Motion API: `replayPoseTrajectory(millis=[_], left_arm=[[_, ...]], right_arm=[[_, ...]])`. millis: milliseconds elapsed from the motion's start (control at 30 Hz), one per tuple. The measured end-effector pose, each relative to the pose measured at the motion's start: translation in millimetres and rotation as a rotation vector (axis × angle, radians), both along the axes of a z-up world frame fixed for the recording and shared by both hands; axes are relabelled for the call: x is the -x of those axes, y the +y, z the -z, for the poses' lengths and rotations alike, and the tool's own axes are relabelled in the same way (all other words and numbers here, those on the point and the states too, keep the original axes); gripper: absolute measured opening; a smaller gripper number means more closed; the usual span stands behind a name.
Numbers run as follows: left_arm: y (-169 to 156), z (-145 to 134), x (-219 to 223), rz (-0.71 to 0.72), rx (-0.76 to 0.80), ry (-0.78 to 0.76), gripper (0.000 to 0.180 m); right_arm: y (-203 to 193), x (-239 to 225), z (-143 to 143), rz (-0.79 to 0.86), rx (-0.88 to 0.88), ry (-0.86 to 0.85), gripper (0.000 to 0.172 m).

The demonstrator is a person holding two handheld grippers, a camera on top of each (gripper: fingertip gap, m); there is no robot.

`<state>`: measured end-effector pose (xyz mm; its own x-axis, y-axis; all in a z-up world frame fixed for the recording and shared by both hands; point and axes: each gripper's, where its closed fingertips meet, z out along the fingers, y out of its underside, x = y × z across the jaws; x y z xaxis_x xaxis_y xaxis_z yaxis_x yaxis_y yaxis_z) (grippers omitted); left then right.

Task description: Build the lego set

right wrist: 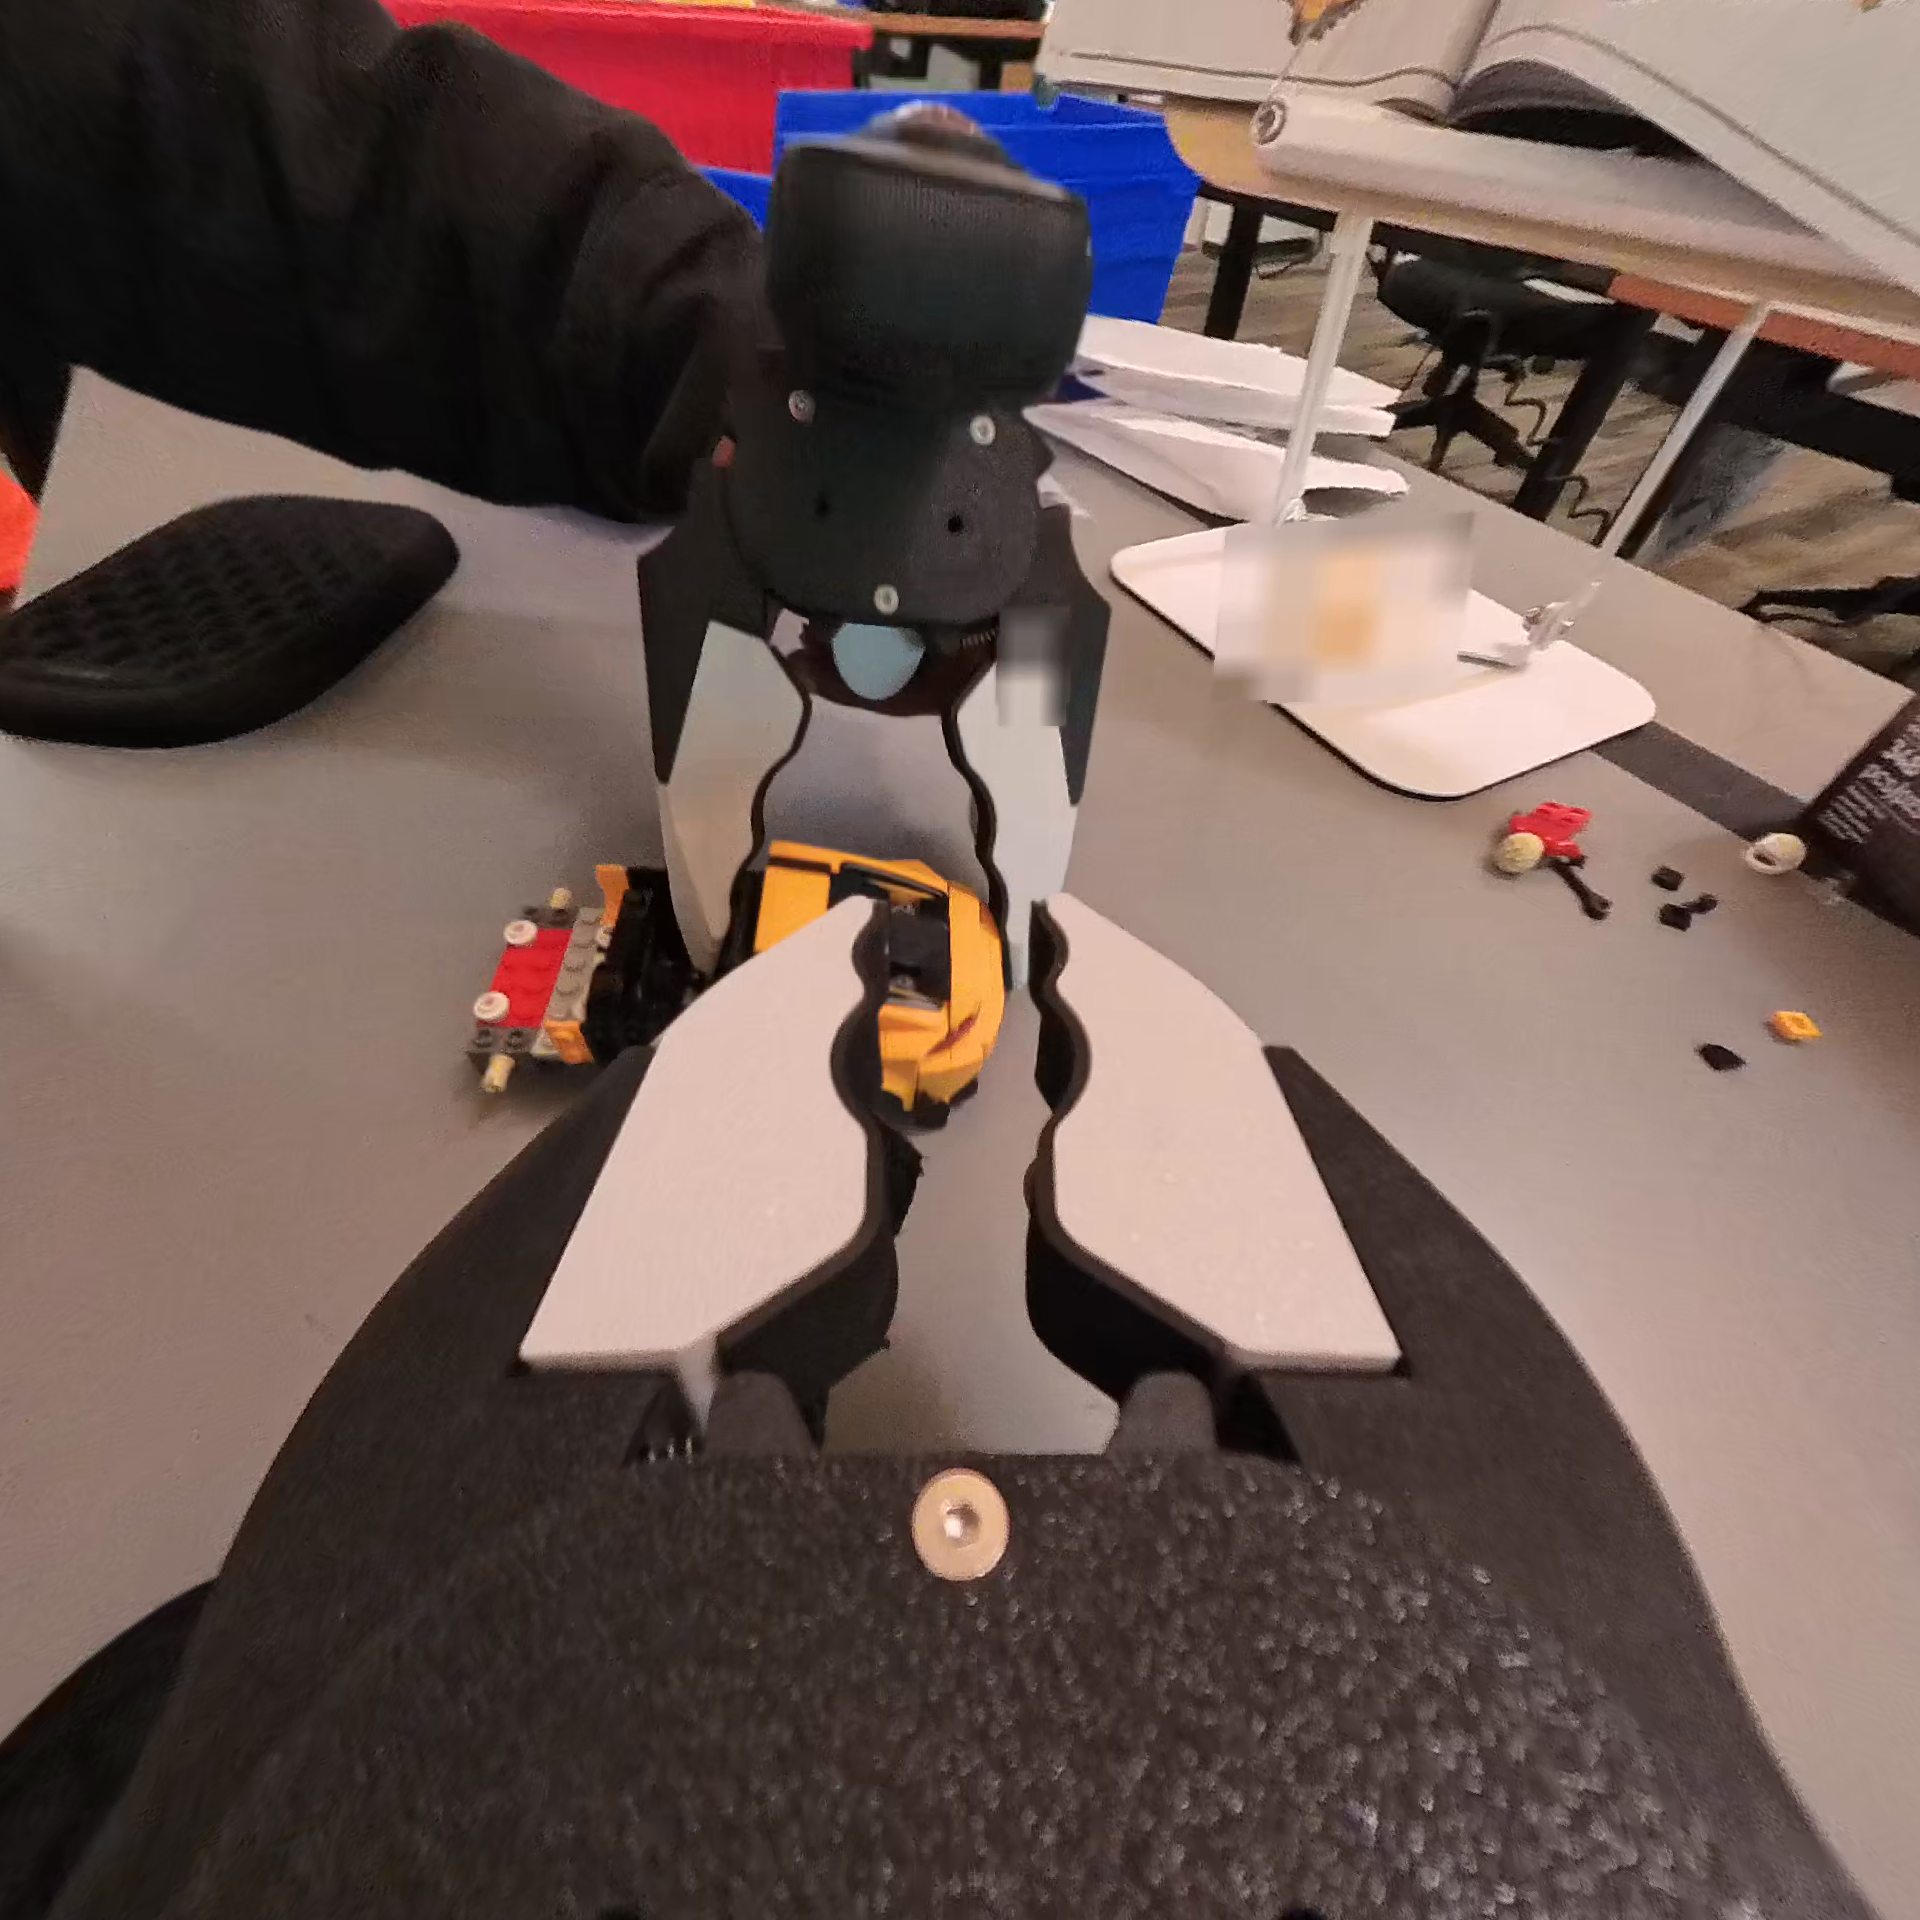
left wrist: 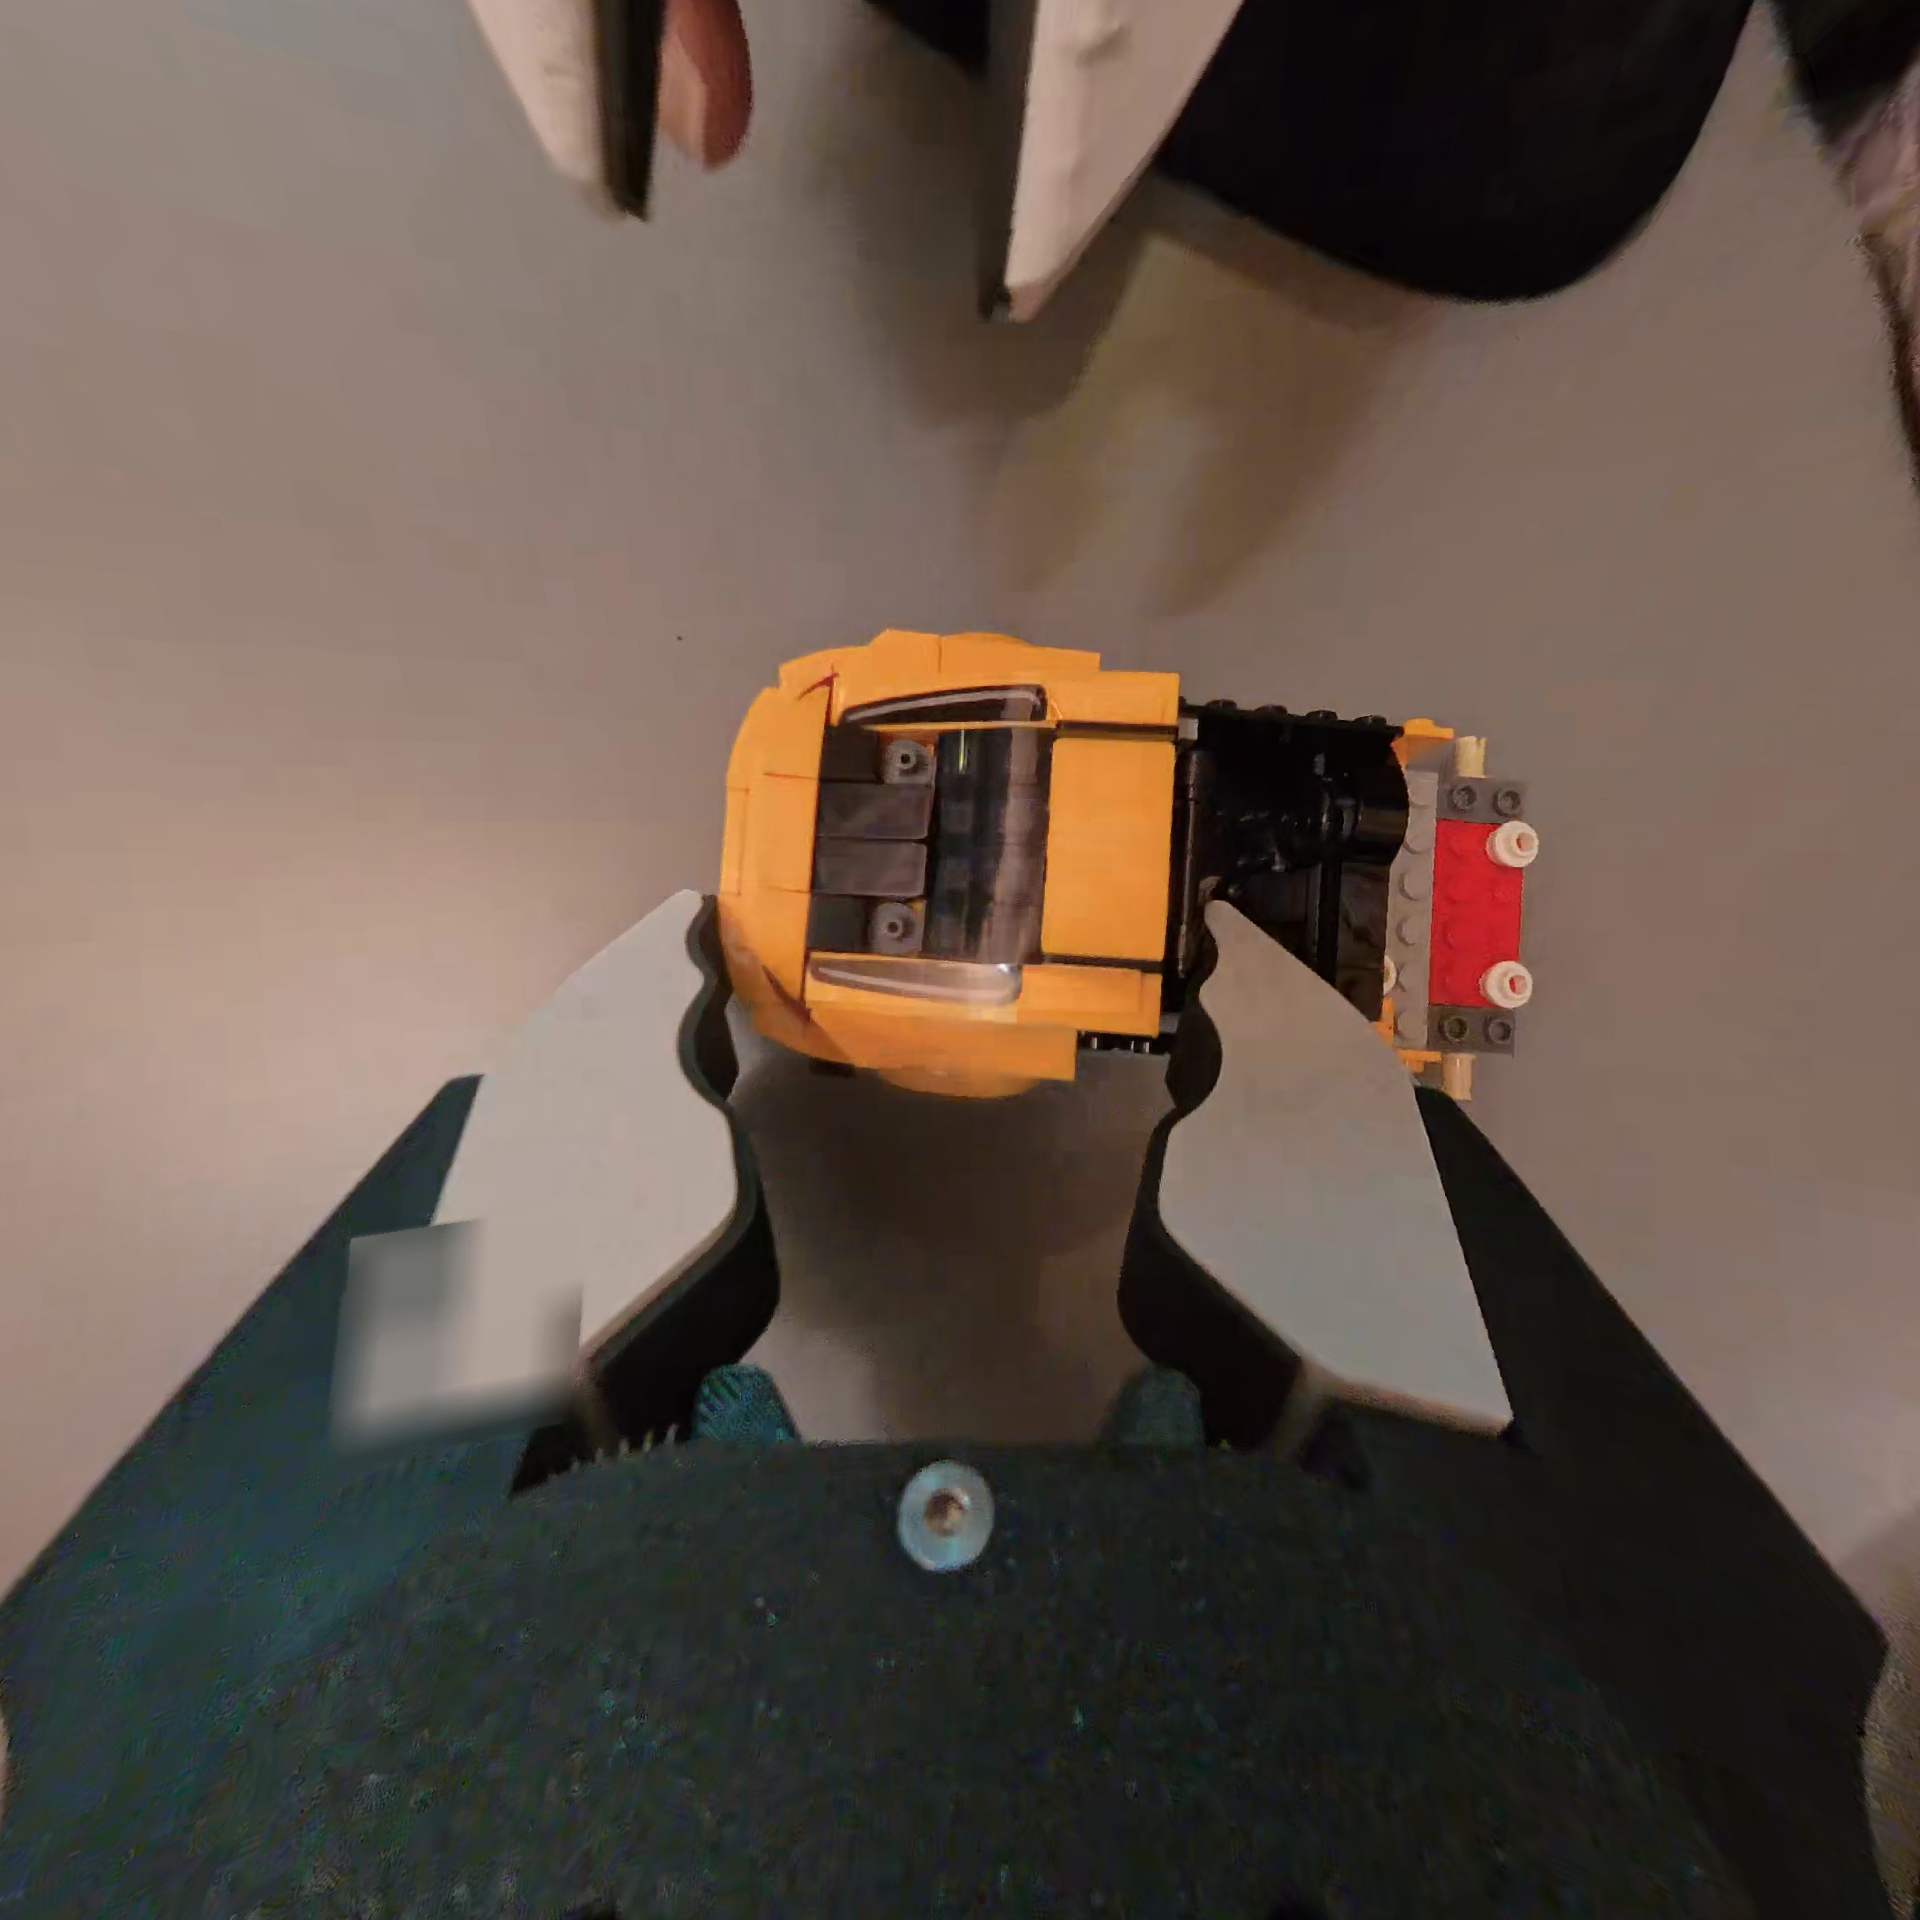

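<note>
Surface: grey table [right wrist: 312, 1195] in a workshop; blue bins [right wrist: 1122, 177] at 12 o'clock.
Car: yellow brick-built toy car [left wrist: 935, 862] lies on the table, wheel-less, red-and-grey chassis end [left wrist: 1475, 914] at 3 o'clock.
Your left gripper [left wrist: 951, 914]: spread wide, straddling the cabin, not plainly pressing.
Your right gripper [right wrist: 951, 935]: narrowly parted, holding nothing, hovering over the nose.
Loose parts: red piece with tan wheel [right wrist: 1543, 836] at 2 o'clock, well apart.
Progress: car not lifted; parts unattached.

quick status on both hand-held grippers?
Left hand-held gripper: open wide, fingers straddling the orange brick car; contact unclear.
Right hand-held gripper: partly open, empty, near the car's nose.
</note>
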<state>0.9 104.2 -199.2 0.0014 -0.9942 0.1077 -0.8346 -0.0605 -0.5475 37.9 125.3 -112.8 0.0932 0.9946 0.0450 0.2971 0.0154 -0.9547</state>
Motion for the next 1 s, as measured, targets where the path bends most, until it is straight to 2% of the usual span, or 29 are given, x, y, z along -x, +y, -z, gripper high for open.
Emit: replayPoseTrajectory(millis=[100,167,200,267,333,433,533,667,767,867,933,1000], left_arm=[[8.4,3.1,-8.8,0.058,-0.042,0.042,0.086],[16.1,2.5,-10.1,0.073,-0.097,0.075,0.102],[20.4,1.1,-9.1,0.062,-0.114,0.088,0.110],[26.4,-7.1,-4.1,0.011,-0.121,0.082,0.113],[29.2,-24.7,2.4,-0.081,-0.132,0.018,0.102],[16.9,-60.1,8.5,-0.293,-0.111,-0.211,0.080],[-1.1,-82.7,22.1,-0.527,-0.147,-0.440,0.062],[-25.2,-84.7,44.3,-0.771,-0.182,-0.627,0.058],[-30.8,-78.6,64.4,-0.886,-0.241,-0.682,0.055],[-29.5,-88.1,77.1,-0.936,-0.250,-0.770,0.052],[-27.6,-91.1,80.9,-0.942,-0.256,-0.795,0.051],[-28.2,-86.8,80.5,-0.940,-0.236,-0.795,0.051]], right_arm=[[2.6,-1.8,0.1,0.010,0.005,-0.001,0.026],[4.8,-3.0,0.4,0.020,0.002,-0.001,0.026],[5.6,-3.3,0.0,0.023,0.005,0.002,0.027],[5.7,-3.5,-0.9,0.021,0.015,0.010,0.028],[2.2,-3.8,-0.5,-0.009,0.019,0.008,0.032],[-9.1,-6.7,7.7,-0.139,-0.040,-0.065,0.047],[-12.4,-10.5,24.2,-0.316,-0.176,-0.257,0.069],[-8.8,-2.7,42.0,-0.573,-0.340,-0.554,0.091],[-7.5,11.0,55.1,-0.750,-0.426,-0.700,0.103],[-14.0,23.3,65.5,-0.901,-0.431,-0.800,0.109],[-19.0,23.9,78.3,-0.974,-0.428,-0.875,0.107],[-22.2,23.6,91.0,-1.000,-0.430,-0.906,0.096]])
